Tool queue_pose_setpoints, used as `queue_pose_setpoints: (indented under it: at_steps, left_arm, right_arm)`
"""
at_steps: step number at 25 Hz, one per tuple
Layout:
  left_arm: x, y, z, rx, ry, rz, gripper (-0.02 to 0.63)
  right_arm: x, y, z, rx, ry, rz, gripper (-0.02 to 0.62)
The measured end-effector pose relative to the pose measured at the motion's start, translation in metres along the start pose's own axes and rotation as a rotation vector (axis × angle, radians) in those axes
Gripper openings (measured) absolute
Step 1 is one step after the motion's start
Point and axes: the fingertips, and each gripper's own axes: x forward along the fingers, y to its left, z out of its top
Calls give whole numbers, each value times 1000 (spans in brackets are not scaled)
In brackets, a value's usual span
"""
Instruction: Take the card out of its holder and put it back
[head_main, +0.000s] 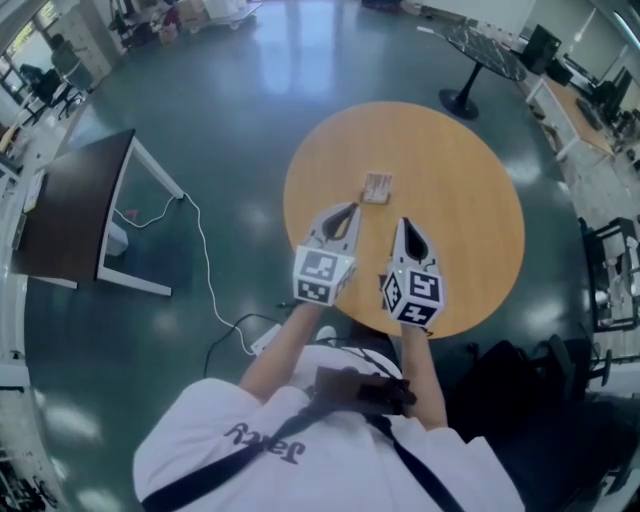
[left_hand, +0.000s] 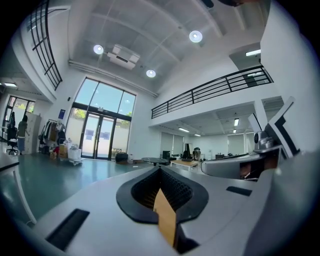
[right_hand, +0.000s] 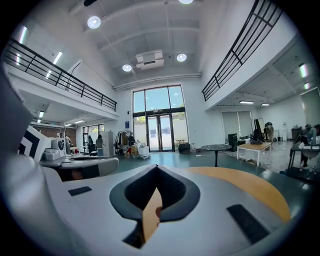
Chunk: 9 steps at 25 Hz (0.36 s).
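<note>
The card holder (head_main: 376, 187), a small tan and brown piece, lies on the round wooden table (head_main: 470, 200), a little beyond both grippers. My left gripper (head_main: 351, 208) is shut and empty, its tip just short of the holder on the left. Beside it my right gripper (head_main: 402, 223) is shut too, with nothing in it. In the left gripper view the jaws (left_hand: 160, 168) meet at a point and the right gripper's body (left_hand: 235, 166) shows at the right. In the right gripper view the jaws (right_hand: 156, 167) are likewise together, above the table (right_hand: 250, 186). Neither gripper view shows the holder.
A dark desk (head_main: 70, 210) on white legs stands at the left, and a white cable (head_main: 205, 270) runs over the green floor. A black pedestal table (head_main: 480, 50) is at the back right. A black bag (head_main: 510, 375) and a chair (head_main: 610, 270) sit at the right.
</note>
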Motion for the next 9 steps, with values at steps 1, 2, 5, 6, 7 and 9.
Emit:
queue_pose_setpoints:
  at_steps: [1, 2, 5, 6, 7, 9]
  left_arm:
    - [0, -2, -1, -1, 0, -4, 12]
    - [0, -3, -1, -2, 0, -8, 12]
    - [0, -5, 0, -9, -9, -18, 12]
    - [-1, -4, 1, -11, -12, -20, 12]
    - [-1, -3, 2, -13, -14, -20, 12]
    - [-2, 0, 3, -17, -18, -22, 12]
  right_arm:
    - [-1, 0, 0, -3, 1, 1, 18]
    - [-1, 1, 0, -6, 2, 3, 18]
    - [-2, 5, -1, -10, 5, 13, 18]
    - [-3, 6, -2, -9, 5, 15, 18]
    - [-3, 7, -2, -9, 6, 15, 18]
    - [-3, 9, -2, -9, 8, 14, 18]
